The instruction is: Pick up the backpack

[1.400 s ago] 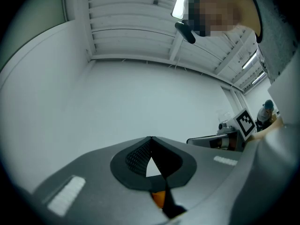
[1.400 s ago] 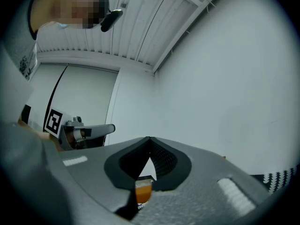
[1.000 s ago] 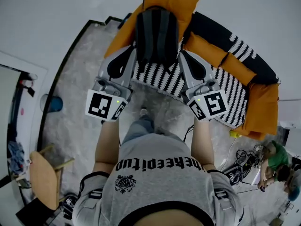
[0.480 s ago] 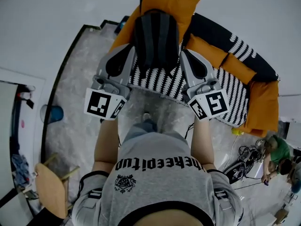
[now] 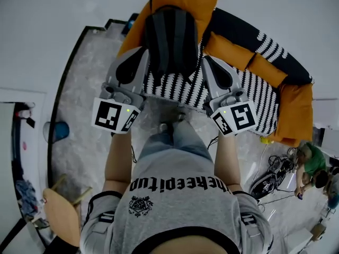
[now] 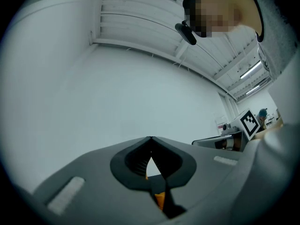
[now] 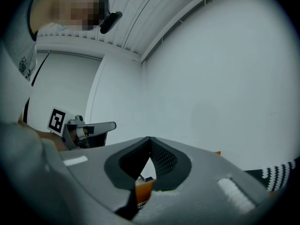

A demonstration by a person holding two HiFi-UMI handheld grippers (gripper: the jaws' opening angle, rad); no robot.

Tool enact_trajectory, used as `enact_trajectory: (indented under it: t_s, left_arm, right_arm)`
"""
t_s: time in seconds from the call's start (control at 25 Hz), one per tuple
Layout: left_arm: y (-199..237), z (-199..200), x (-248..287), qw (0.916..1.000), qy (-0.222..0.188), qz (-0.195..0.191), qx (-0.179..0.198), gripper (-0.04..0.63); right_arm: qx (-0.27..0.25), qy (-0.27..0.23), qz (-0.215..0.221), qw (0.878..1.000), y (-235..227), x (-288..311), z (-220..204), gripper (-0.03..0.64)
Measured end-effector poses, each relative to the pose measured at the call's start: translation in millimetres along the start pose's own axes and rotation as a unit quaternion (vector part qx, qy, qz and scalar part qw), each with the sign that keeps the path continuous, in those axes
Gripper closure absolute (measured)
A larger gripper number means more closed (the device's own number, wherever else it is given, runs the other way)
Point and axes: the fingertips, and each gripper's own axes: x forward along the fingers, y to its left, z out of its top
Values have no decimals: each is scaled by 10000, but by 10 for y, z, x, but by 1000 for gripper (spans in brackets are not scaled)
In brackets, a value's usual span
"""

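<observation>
Backpack: dark, upright on striped sofa
Left gripper: jaws together, empty, beside backpack's left side
Right gripper: jaws together, empty, beside its right side

The person wears a grey short-sleeved T-shirt with black letters across it, a small black emblem at 8 o'clock of them and dark sleeve bands, and blue-grey trousers, while the grey left gripper and right gripper each carry a white cube with black square markers.
</observation>
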Motion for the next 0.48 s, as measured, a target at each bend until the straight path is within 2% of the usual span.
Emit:
enact_trajectory:
  t_s: [0.48]
  left_arm:
    - [268, -138, 433, 9996, 150, 218, 88, 589]
  right_arm:
    - [151, 133, 136, 9997, -472, 456, -148, 617]
